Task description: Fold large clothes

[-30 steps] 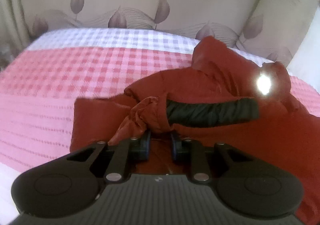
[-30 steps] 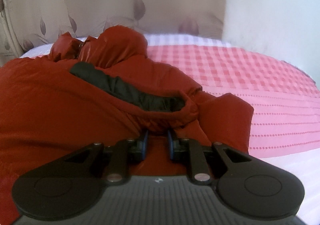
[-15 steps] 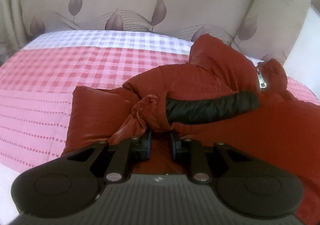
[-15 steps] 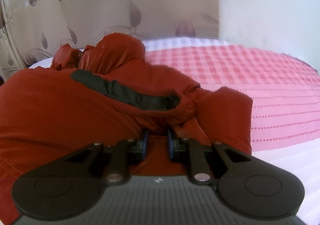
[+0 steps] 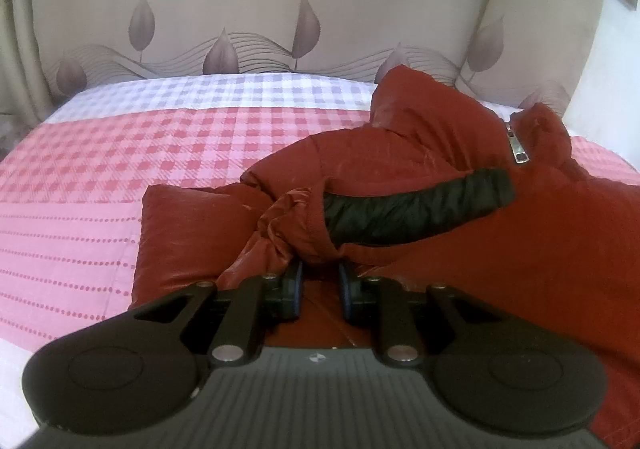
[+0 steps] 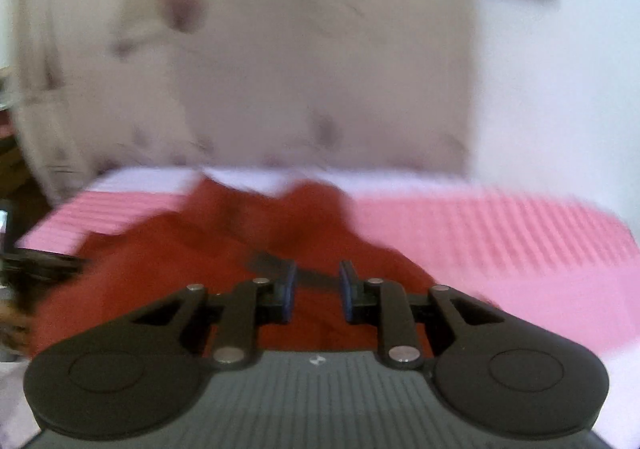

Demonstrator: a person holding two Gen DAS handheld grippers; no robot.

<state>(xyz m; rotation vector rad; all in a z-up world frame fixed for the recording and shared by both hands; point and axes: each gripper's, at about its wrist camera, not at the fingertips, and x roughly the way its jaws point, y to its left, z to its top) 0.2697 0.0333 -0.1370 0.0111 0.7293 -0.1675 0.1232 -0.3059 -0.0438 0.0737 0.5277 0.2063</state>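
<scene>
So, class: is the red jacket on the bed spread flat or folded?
Partly folded: the red jacket has its sleeve laid across its body.

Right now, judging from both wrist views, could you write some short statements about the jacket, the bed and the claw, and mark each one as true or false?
1. The jacket is red with a black strip on it. True.
2. The jacket lies on a plain blue bedcover. False: the bedcover is pink and white, checked and dotted.
3. A metal zip pull shows near the far end of the jacket. True.
4. The right claw clamps the jacket. False: its jaws have just been opening, nothing is between them, and it hangs above the jacket.
</scene>
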